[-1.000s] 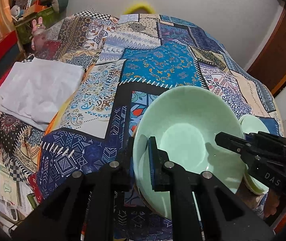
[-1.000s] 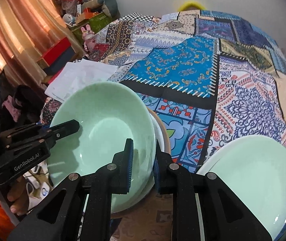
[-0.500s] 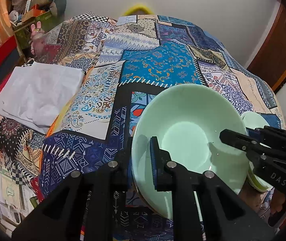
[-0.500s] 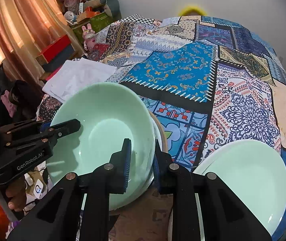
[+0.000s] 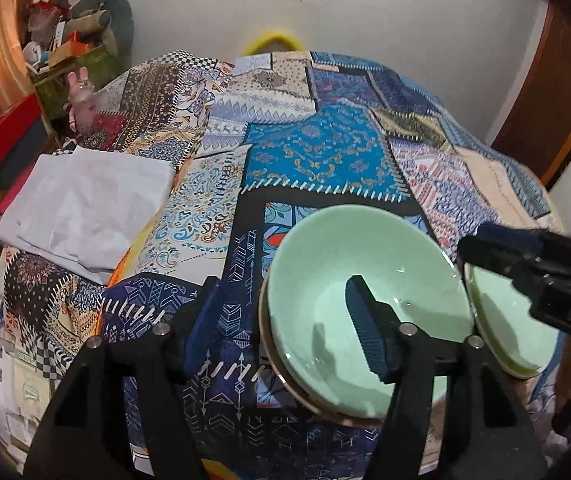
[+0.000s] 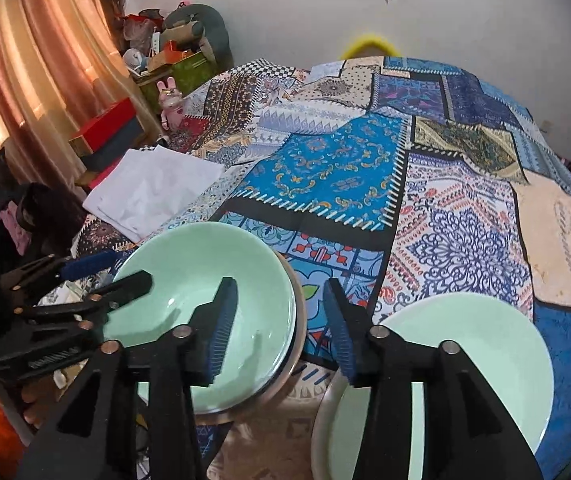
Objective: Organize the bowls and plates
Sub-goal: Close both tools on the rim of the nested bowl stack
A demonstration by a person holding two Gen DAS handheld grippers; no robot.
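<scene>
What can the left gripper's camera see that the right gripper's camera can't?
Only the left wrist view shows the brown wooden door at the right edge. Only the right wrist view shows the orange curtain and almost the whole green plate; the left view catches just a slice of it. Both show the green bowl on its stack, the patchwork bedspread, the white folded cloth, and the open left gripper and right gripper.
</scene>
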